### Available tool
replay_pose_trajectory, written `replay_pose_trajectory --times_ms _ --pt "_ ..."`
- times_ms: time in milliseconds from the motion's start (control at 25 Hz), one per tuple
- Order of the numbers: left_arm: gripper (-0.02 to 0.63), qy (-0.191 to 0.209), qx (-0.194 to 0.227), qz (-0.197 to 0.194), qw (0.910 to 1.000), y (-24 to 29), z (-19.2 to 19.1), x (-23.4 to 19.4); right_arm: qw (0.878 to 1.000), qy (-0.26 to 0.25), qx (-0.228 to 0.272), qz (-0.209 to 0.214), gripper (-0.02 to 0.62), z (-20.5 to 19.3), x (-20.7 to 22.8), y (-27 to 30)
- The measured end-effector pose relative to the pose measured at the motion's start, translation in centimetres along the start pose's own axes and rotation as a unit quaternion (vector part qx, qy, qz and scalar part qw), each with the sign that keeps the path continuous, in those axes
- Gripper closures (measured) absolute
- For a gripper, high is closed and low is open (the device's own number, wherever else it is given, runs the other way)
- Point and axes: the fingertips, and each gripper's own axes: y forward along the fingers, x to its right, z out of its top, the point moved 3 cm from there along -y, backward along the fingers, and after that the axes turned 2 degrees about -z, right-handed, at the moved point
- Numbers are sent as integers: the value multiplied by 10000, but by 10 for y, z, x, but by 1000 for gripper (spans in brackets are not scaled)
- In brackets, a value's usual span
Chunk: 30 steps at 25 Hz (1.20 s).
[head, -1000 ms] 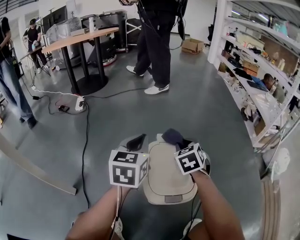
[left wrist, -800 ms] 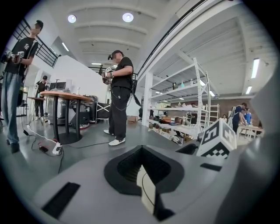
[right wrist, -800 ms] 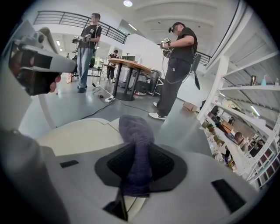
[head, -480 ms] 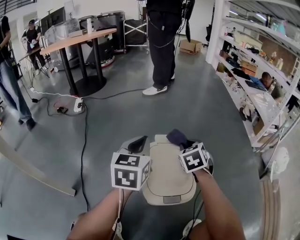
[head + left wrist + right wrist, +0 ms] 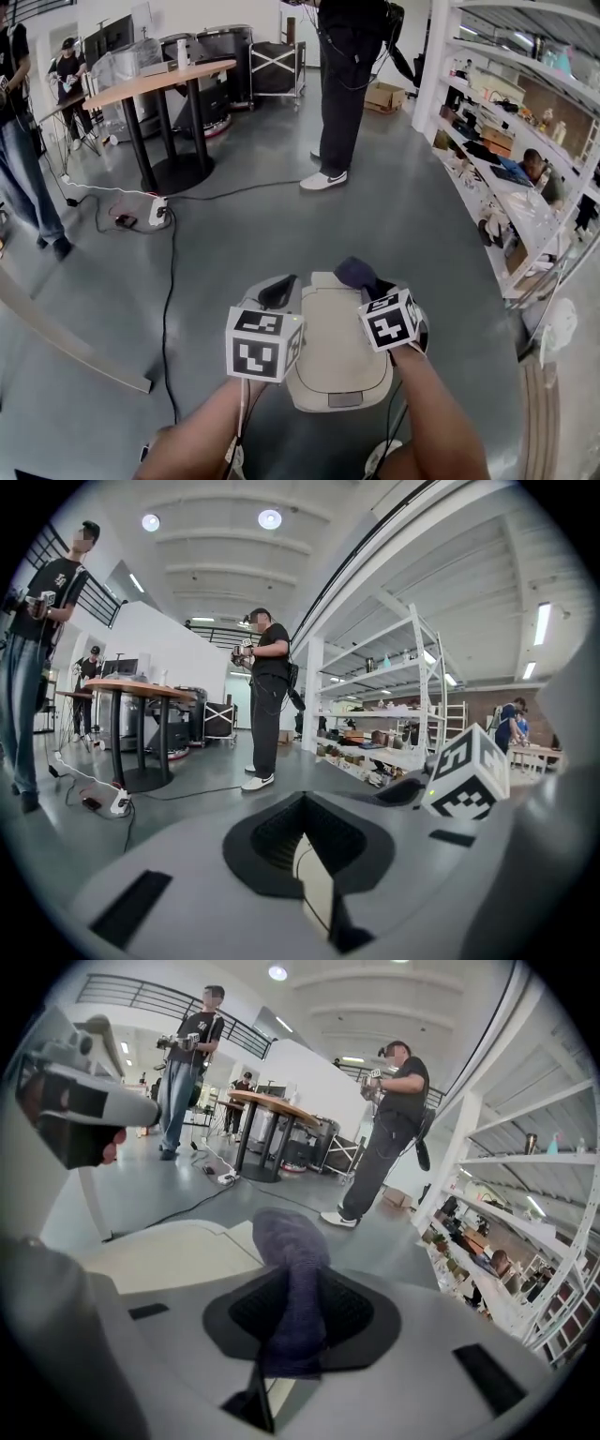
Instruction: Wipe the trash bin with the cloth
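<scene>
Bin (image 5: 330,361), beige-lidded, stands on the grey floor at 6 o'clock in the head view, lid down. Right gripper (image 5: 372,283) sits at the lid's 1 o'clock corner; its own view shows the jaws clamped on a dark cloth (image 5: 292,1252), which sticks out ahead of them in a rounded wad. Whether the cloth touches the lid cannot be confirmed. Left gripper (image 5: 277,289) is at the lid's 11 o'clock edge; its view shows the pads (image 5: 281,832) drawn together with nothing between them, and only a sliver of beige lid showing below. A forearm runs back from each gripper towards 6 o'clock. Elsewhere: a person (image 5: 345,89) standing at 12 o'clock, a round table (image 5: 155,80) at 10 o'clock, shelves (image 5: 511,141) at 2 to 3 o'clock, and a black cable (image 5: 169,281) across the floor at 9 o'clock.
</scene>
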Motion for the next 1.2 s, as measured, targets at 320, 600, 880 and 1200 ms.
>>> replay_pose_trajectory --times_ms 320,600,880,1200 --pt "609 -24 66 59 10000 -13 5 -9 9973 -455 517 266 502 38 -37 -41" --pt "609 -58 114 175 9998 -24 6 -24 9907 -1036 600 639 502 50 -88 -57" --pt "609 -84 135 248 9996 -32 5 -35 9844 -1363 325 1060 502 43 -133 -47" --pt "607 -134 63 320 9994 -35 2 -44 9828 -1187 -28 1412 502 28 -138 -35"
